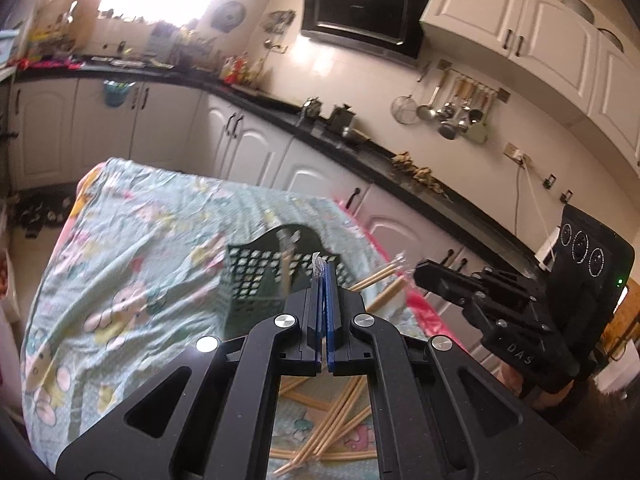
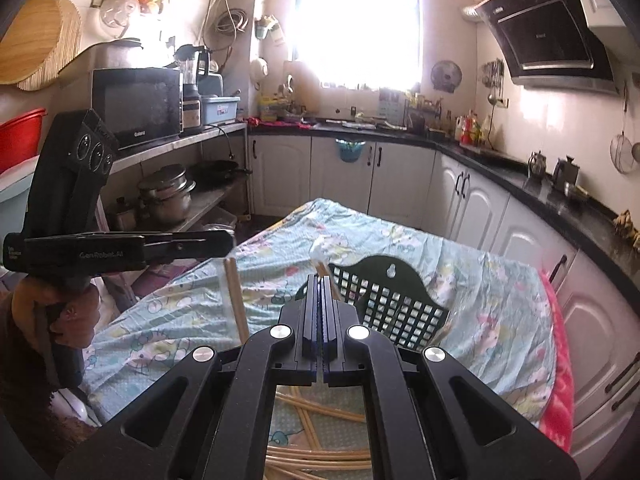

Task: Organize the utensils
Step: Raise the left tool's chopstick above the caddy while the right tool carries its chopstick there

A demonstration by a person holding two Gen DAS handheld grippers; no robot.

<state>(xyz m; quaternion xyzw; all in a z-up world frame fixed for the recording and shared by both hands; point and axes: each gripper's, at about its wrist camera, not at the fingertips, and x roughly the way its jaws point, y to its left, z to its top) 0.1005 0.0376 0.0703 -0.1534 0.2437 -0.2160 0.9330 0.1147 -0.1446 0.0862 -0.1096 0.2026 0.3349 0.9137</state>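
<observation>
Two closed grippers, left (image 1: pixel 323 280) and right (image 2: pixel 320 292), each gripping wrapped chopsticks (image 2: pixel 234 300), one basket (image 2: pixel 394 300)

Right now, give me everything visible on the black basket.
The black basket looks like dark moulded plastic: a square-grid lattice wall under a solid arched back panel with a keyhole hanging slot. It sits on the floral cloth covering the table, towards the far end, tilted or reclined rather than squarely upright. In the left wrist view something pale blurs across it, not identifiable. Neither gripper visibly touches it. Its interior and base are hidden.
</observation>
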